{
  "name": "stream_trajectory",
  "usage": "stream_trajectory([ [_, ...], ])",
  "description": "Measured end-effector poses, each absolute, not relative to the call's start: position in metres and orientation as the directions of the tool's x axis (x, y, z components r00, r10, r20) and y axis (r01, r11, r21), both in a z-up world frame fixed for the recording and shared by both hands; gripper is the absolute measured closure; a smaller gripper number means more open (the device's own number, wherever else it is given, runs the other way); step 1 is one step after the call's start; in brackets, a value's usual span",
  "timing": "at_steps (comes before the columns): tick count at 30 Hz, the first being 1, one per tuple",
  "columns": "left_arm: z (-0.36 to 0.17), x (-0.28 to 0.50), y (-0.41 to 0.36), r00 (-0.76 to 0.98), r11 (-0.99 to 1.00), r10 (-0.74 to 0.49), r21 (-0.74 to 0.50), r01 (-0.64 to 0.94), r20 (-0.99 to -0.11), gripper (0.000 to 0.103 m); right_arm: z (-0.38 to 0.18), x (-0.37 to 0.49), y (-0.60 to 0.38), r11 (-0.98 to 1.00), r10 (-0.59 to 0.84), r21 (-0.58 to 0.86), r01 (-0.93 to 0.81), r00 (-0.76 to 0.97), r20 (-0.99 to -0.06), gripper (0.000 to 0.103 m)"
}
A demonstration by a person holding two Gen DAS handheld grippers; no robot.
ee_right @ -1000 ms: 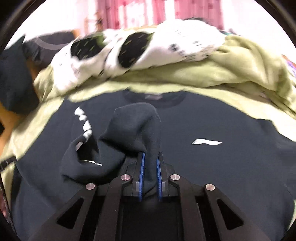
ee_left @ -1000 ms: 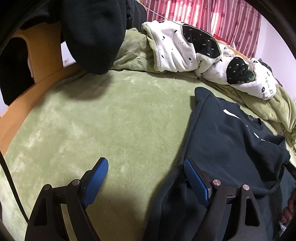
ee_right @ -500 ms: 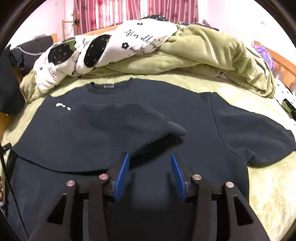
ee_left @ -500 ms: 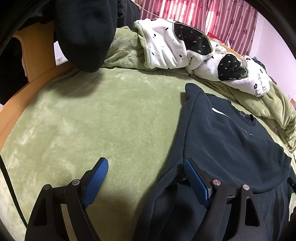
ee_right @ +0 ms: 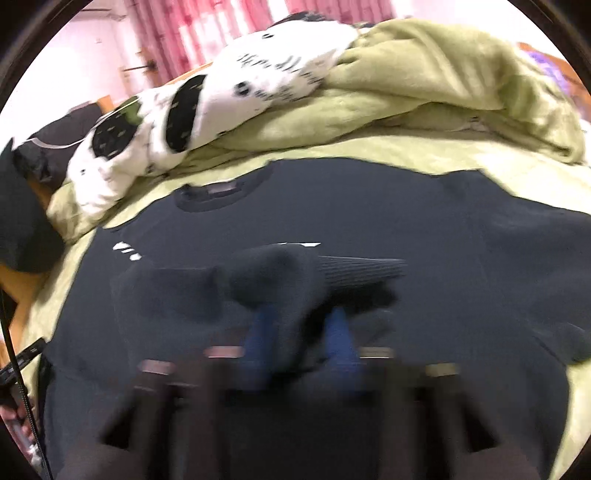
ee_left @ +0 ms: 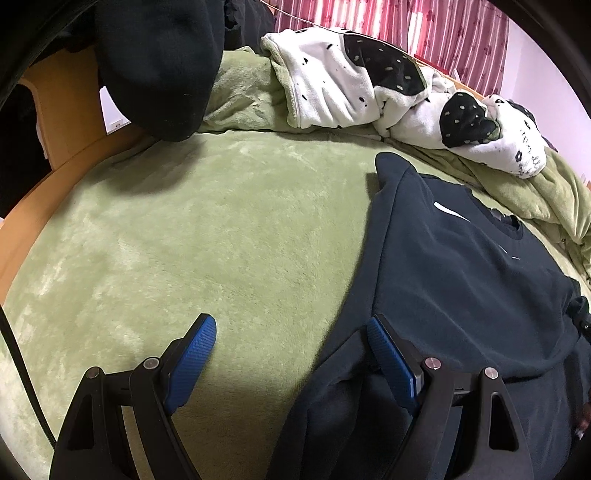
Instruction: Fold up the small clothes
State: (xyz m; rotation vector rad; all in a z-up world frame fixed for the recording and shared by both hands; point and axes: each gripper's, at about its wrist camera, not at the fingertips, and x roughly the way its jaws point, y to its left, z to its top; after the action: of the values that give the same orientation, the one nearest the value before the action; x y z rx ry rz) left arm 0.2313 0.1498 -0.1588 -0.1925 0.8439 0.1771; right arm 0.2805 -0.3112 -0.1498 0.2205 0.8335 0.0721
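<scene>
Dark navy crew-neck sweatshirt (ee_left: pixel 461 273), white chest logo, unreadable, on our green plush bed (ee_left: pixel 192 236).
Left claw (ee_left: pixel 291 350) spread, empty; right claw (ee_right: pixel 301 332), blurred, just closed, pinching a sweatshirt fold.

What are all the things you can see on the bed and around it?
sweatshirt: one, dark navy with small white marks, spread flat on the bed
fleece blanket: one, light green, covering the bed and bunched at the far side
spotted blanket: one, white with black patches, heaped at the far side
curtain: one, pink striped, behind the bed
hanging garment: one, black, above the bed's far left corner
bed frame: one, orange wood, along the left
cable: one, black, left edge
left gripper: black with blue pads, open, empty, over the sweatshirt's edge
right gripper: blurred, jaws just closing on a fold of the sweatshirt
</scene>
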Motion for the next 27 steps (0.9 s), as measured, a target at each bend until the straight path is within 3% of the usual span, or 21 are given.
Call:
stream_trajectory([
  [4, -0.158, 0.229, 0.149, 0.654, 0.968, 0.073, -0.103, -0.227, -0.753, 0.020, -0.123, 0.270, -0.296, 0.992, 0.085, 0.122, -0.008, 0.764, -0.639, 0.098],
  [8, -0.159, 0.229, 0.148, 0.655, 0.971, 0.067, -0.103, -0.218, -0.753, 0.020, -0.098, 0.237, -0.303, 0.992, 0.062, 0.126, 0.012, 0.822, -0.566, 0.098],
  [10, -0.159, 0.229, 0.148, 0.653, 0.971, 0.067, -0.100, -0.216, -0.755, 0.020, -0.103, 0.223, -0.305, 0.994, 0.026, 0.099, 0.043, 0.795, -0.606, 0.096],
  [13, -0.158, 0.229, 0.147, 0.655, 0.974, 0.071, -0.090, -0.209, -0.752, 0.020, -0.123, 0.217, -0.306, 0.997, -0.014, 0.043, 0.062, 0.706, -0.708, 0.079],
  [15, -0.157, 0.228, 0.145, 0.660, 0.975, 0.076, -0.082, -0.206, -0.747, 0.020, -0.132, 0.210, -0.311, 0.998, -0.040, 0.006, 0.065, 0.676, -0.736, 0.078],
  [18, -0.154, 0.226, 0.145, 0.665, 0.975, 0.079, -0.080, -0.205, -0.742, 0.020, -0.125, 0.198, -0.323, 0.994, -0.083, -0.010, 0.107, 0.703, -0.707, 0.064],
  [24, -0.156, 0.229, 0.146, 0.662, 0.973, 0.078, -0.087, -0.212, -0.746, 0.020, -0.092, 0.211, -0.328, 0.993, -0.091, 0.001, 0.117, 0.780, -0.619, 0.060],
  [27, -0.157, 0.230, 0.145, 0.661, 0.975, 0.079, -0.081, -0.209, -0.746, 0.020, -0.098, 0.237, -0.320, 0.997, -0.070, -0.010, 0.083, 0.772, -0.632, 0.058],
])
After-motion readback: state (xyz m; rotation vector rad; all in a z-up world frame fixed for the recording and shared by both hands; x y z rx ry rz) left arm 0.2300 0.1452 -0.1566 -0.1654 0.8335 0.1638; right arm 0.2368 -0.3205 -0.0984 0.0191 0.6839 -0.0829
